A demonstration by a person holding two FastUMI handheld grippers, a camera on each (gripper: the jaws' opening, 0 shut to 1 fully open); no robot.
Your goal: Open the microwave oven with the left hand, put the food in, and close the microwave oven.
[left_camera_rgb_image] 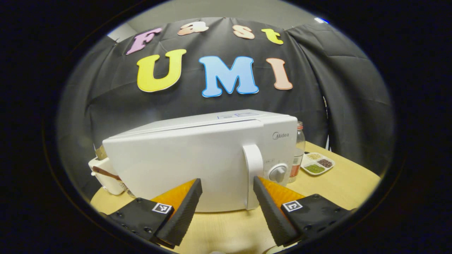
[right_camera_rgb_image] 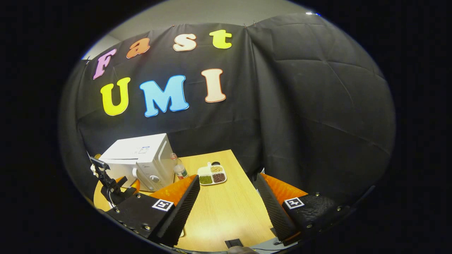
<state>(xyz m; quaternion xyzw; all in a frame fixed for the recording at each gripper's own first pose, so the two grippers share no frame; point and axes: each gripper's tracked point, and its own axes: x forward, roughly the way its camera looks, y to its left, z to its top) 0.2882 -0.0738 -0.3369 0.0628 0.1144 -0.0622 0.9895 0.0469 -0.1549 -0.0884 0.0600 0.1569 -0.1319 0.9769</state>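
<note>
White microwave [left_camera_rgb_image: 197,158] w/ door shut, standing on wooden table [left_camera_rgb_image: 339,183]. Left gripper [left_camera_rgb_image: 227,190] fingers spread apart, close in front of door handle [left_camera_rgb_image: 253,176], not touching. Right gripper [right_camera_rgb_image: 227,192] fingers spread too, empty, above table. Divided snack tray [right_camera_rgb_image: 212,175] beside bottle [right_camera_rgb_image: 179,170], right of microwave.

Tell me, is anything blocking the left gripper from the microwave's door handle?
Nothing visible does. The left gripper is open and faces the microwave, whose handle stands just ahead of its fingers over bare table.
</note>
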